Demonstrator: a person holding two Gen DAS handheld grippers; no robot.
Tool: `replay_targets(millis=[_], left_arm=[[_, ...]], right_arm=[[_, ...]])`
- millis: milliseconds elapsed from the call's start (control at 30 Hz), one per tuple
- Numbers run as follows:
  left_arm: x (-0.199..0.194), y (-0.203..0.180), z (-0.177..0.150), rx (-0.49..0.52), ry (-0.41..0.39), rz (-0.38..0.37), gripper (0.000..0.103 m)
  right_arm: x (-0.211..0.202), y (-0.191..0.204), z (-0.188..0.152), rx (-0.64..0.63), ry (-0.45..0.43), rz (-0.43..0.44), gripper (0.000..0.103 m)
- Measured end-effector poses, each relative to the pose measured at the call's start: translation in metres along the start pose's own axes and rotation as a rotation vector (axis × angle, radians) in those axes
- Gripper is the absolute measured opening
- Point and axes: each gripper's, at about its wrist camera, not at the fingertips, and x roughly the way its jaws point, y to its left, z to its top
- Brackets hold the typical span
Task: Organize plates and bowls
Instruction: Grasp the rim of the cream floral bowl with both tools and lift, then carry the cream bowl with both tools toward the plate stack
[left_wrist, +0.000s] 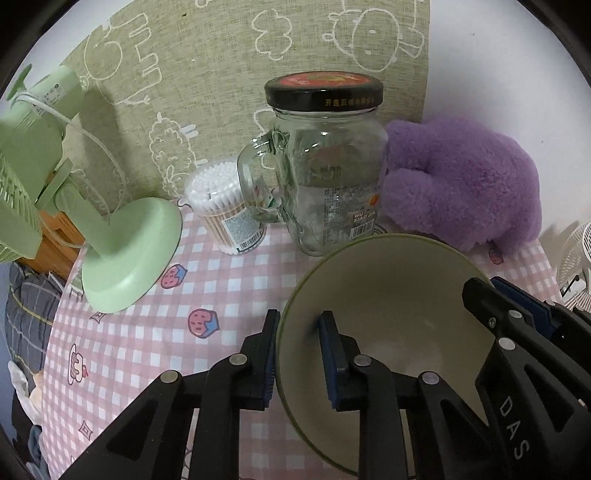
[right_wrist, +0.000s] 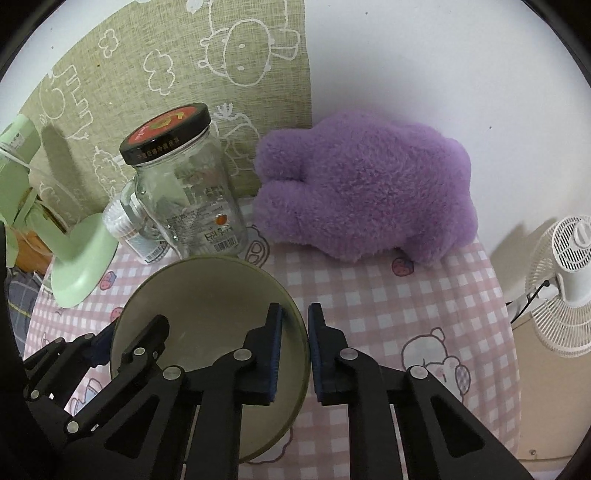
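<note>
Gripping the round olive-rimmed cream bowl (left_wrist: 388, 295) from both sides, you appear mid-carry. Your left gripper (left_wrist: 300, 354) straddles its 9 o'clock rim, your right gripper (right_wrist: 295, 343) its 3 o'clock rim, both apparently clamped. It looks empty, smooth, tilted over the pink checked tablecloth (right_wrist: 388, 302). Next, keep it level and choose a spot.
</note>
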Motion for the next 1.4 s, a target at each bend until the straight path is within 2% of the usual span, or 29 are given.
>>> replay_targets(millis=[367,667,1400], left_arm=[[-0.009,-0.002,-0.004,0.013,0.011,0.004,0.018],[-0.041,0.002,-0.016,-0.007,0.000,0.013,0.018],[-0.163,0.027,-0.041,-0.034,-0.108,0.007,0.018]], right_arm=[[-0.009,-0.002,-0.005,0.001,0.005,-0.004,0.017],[-0.036,0.001,-0.015,-0.008,-0.006,0.007,0.017],[-0.166,0.021,-0.039,-0.009,-0.094,0.012,0.017]])
